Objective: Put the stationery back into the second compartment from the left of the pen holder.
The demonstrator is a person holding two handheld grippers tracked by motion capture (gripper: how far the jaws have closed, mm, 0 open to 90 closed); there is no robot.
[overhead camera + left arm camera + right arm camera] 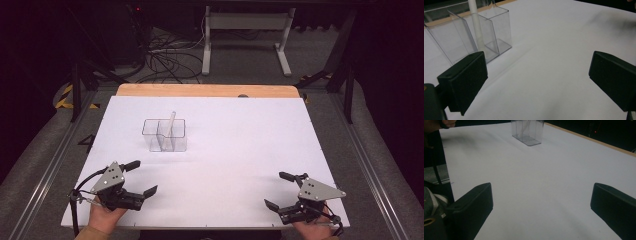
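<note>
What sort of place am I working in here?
Probably a lab or recording bench: a white table on a dark carpeted floor, loose cables behind it, a handheld left gripper and right gripper, and a clear organizer.

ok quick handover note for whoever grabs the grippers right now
Left gripper: open, holding nothing, near the table's front left edge.
Right gripper: open, holding nothing, at the front right.
Clear divided holder: upright left of centre, closer to the left gripper.
White stick: stands tilted inside the holder.
Done: stick sits in the holder.
Left: nothing in hand; both grippers are apart from the holder.
</note>
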